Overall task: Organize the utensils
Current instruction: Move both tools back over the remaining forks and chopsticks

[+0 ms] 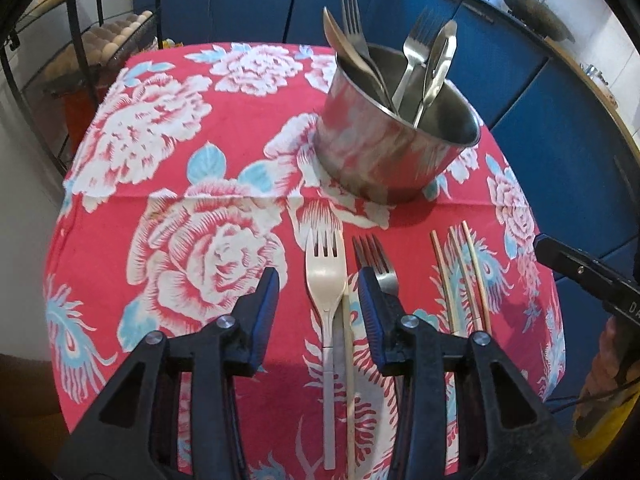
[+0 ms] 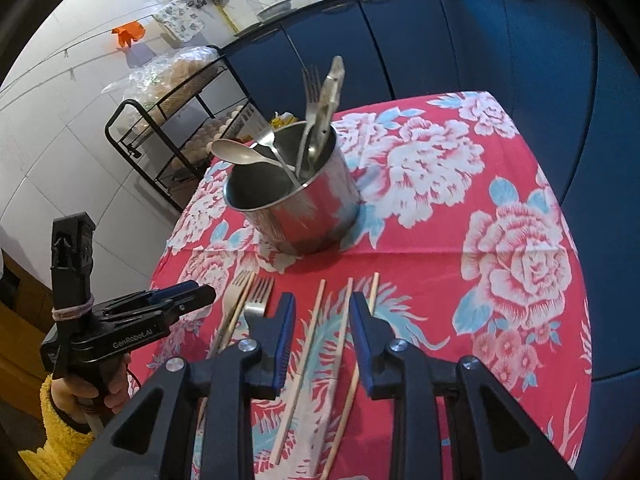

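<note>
Steel pot (image 1: 384, 152) with forks, spoon, tongs

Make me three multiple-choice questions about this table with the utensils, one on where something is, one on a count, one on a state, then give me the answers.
1. Where does the steel pot stand?
A. On the floral cloth, beyond the loose utensils
B. On the wire rack
C. On the blue counter

2. How many forks lie loose on the cloth?
A. None
B. Two
C. Five

3. What is the state of the left tool?
A. Shut on a spoon
B. Open, holding nothing
C. Shut on the pot rim

Answers:
1. A, the pot sits on the red floral cloth behind the row of utensils.
2. B, a cream plastic fork and a metal fork lie side by side.
3. B, its jaws stand apart on either side of the cream fork without touching it.
</note>
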Available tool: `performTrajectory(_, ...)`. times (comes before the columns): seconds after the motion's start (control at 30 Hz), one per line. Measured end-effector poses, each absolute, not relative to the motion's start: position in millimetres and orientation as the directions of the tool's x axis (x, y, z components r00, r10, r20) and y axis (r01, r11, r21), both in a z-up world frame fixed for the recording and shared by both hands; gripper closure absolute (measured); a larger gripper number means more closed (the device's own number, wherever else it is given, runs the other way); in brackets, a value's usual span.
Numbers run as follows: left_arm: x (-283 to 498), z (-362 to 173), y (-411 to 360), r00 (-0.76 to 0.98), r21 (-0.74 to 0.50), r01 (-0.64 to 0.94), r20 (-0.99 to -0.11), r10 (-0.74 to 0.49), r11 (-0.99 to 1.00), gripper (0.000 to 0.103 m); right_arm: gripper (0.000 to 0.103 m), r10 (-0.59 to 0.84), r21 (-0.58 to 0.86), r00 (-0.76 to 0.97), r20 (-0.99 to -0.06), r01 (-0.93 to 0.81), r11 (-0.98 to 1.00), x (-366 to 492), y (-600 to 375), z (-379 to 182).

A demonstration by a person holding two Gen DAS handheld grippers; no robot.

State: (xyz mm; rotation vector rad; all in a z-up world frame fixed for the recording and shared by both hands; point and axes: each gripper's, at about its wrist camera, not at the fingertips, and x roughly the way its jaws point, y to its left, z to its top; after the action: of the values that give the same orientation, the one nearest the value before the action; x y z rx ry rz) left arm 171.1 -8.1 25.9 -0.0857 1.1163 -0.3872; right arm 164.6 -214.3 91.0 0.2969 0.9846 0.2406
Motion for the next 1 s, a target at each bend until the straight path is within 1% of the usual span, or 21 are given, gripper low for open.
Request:
performTrajectory(0.23, 175.3, 12.1, -14.6, 0.352, -0.246, 0.244, -0.879, -0.322, 0.938, 0.062, 0.072, 0.339, 0.364, 0.513, -0.788, -0.055, 0.930, 164.0, -217.6, 84.8)
performTrajectory(0.47, 175.2, 9.1, -22.9, 0.358, -0.232, 0.266, -0.878, -0.319, 0.936, 0.059, 0.072, 0.353, 0.374, 0.504, -0.788, -0.062, 0.925, 160.6, -216.1, 83.5)
performTrajectory(0.67, 175.0, 9.1, -33.0, 0.375, -0.191, 0.288, -0.879, -0.294, 0.938, 0.059, 0.072, 0.354, 0.380, 0.505, -0.788, -0.054, 0.923, 158.6, -217.4, 83.2)
performTrajectory(0.83, 176.4, 8.0, -43.9, 0.384, -0.188, 0.310, -0.872, -0.304, 0.932, 0.060, 0.072, 0.358, 0.388, 0.500, -0.788, -0.047, 0.920, 158.3, -218.3, 81.1)
performTrajectory(0.87, 176.9, 8.1, -44.7, 0.384, -0.192, 0.312, -0.870, -0.309, 0.930, 0.064, 0.072, 0.361, 0.392, 0.500, -0.787, -0.047, 0.919, 158.0, -218.1, 80.9)
performTrajectory(0.9, 177.0, 8.0, -45.1, 0.377, -0.212, 0.318, -0.866, -0.329, 0.924, 0.074, 0.072, 0.363, 0.393, 0.500, -0.786, -0.049, 0.918, 157.7, -218.0, 80.8)
performTrajectory(0.93, 176.8, 8.1, -45.0, 0.370, -0.233, 0.322, -0.861, -0.348, 0.918, 0.079, 0.072, 0.365, 0.394, 0.500, -0.786, -0.050, 0.918, 157.4, -217.6, 80.7)
performTrajectory(0.97, 177.1, 8.0, -44.7, 0.364, -0.251, 0.322, -0.857, -0.364, 0.913, 0.089, 0.072, 0.366, 0.395, 0.500, -0.785, -0.052, 0.917, 157.1, -217.2, 80.8)
performTrajectory(1.0, 177.0, 8.5, -45.5, 0.364, -0.256, 0.323, -0.855, -0.369, 0.911, 0.098, 0.072, 0.367, 0.396, 0.500, -0.784, -0.053, 0.917, 157.0, -216.9, 80.9)
